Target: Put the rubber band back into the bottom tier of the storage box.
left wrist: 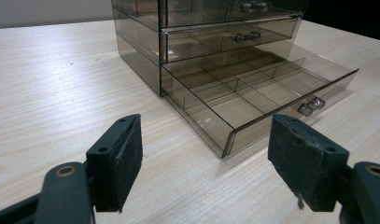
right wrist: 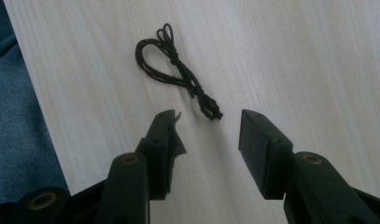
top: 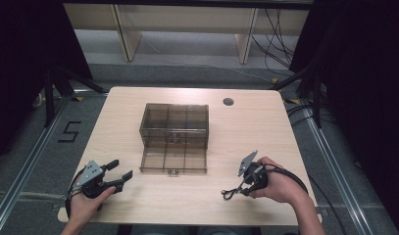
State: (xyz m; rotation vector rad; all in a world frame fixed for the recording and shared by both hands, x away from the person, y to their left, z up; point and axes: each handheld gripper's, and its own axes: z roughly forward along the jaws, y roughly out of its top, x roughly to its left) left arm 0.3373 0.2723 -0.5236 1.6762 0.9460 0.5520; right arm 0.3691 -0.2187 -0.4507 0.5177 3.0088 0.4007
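A smoky translucent plastic drawer cabinet (top: 174,128) is sitting in the middle of the pale wooden table (top: 246,132). Its bottom drawer (left wrist: 253,91), divided into small compartments, is standing pulled out toward the person, and the compartments are looking empty. A small metal knob (left wrist: 311,105) is showing on the drawer's front.

Near the cabinet's front left corner, the left gripper (top: 119,173) is hovering just over the table in the person's left hand (top: 84,204). In the left gripper view its jaws are gaping wide, gripping nothing, and aiming at the open drawer's corner.

Off to the cabinet's front right, the right hand (top: 275,183) is holding the right gripper (right wrist: 206,133) tilted down toward the table. A short, thin black cord tied into a loop (right wrist: 178,72) is lying flat on the wood there, near the table's front edge. In the right gripper view the jaws are standing well apart, with the knotted end of the cord just ahead of the gap between them; nothing is being gripped.
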